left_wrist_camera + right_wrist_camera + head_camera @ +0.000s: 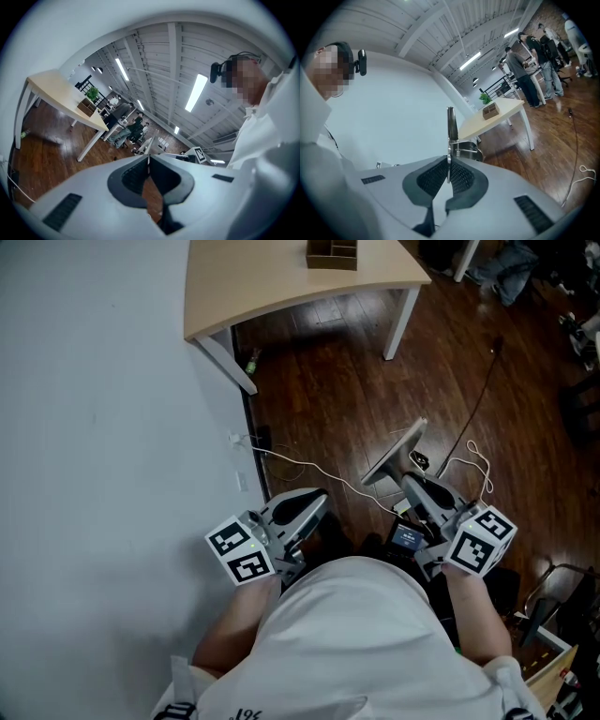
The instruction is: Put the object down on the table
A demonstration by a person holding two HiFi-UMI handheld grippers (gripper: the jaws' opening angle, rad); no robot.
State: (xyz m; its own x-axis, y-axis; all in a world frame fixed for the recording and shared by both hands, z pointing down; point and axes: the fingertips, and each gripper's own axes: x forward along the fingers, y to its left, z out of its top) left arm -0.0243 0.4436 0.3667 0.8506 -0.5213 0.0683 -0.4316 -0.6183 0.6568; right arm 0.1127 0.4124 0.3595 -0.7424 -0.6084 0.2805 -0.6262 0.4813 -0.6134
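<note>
So the thin metal object is clamped edge-on in the right hand-held gripper and held out in front of the body over the wood floor, most likely so it's kept clear of everything while carried. The left hand-held gripper is seen with its jaws pressed together on nothing, so it's probably just being brought along as a spare. The worktop, with a small wooden box parked on it, is well apart from both, so the put-down can't be counted as started yet.
</note>
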